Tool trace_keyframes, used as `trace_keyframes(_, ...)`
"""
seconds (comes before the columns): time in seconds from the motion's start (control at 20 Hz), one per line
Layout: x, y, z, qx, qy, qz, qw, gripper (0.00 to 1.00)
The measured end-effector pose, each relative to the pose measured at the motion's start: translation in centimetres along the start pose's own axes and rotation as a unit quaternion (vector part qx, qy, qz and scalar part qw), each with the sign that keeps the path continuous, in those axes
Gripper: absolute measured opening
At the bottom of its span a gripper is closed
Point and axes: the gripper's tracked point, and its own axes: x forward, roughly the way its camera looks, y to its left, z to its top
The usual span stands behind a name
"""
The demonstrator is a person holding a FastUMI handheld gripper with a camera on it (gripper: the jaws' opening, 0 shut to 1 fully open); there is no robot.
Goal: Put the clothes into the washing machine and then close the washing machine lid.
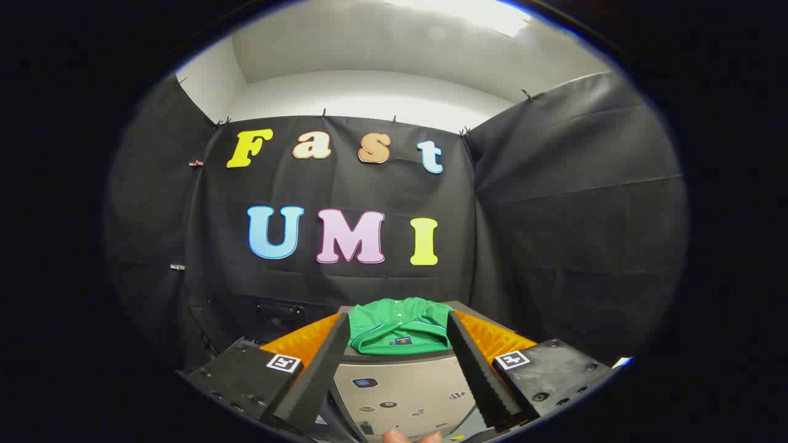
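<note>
The tool [399, 323] is held level, with its two fingers spread wide apart and gripping nothing. The left finger [317, 369] stands just beside the left edge of the green garment [399, 329]; whether it touches cannot be told. The garment, a folded green shirt with a collar, lies flat on the top of the washing machine [400, 384], towards its far edge, and shows between the two fingertips. The right finger [477, 369] stands just beside the garment's right edge in the same manner. The front face of the washing machine, a pale panel with small buttons and markings, sits below the garment between the fingers, nearer than the shirt. Nothing lies between the fingers and the garment. Behind the machine hangs the black cloth wall [554, 215] of the booth, with a white ceiling above it. A fingertip of the person's hand [397, 437] shows at the near side, below the machine's panel.
</note>
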Motion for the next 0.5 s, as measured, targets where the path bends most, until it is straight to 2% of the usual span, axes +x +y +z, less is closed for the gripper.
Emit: trace_keyframes(0.5, 0.02, -0.98, -0.2, 0.003, 0.003, -0.012, 1.0, 0.98)
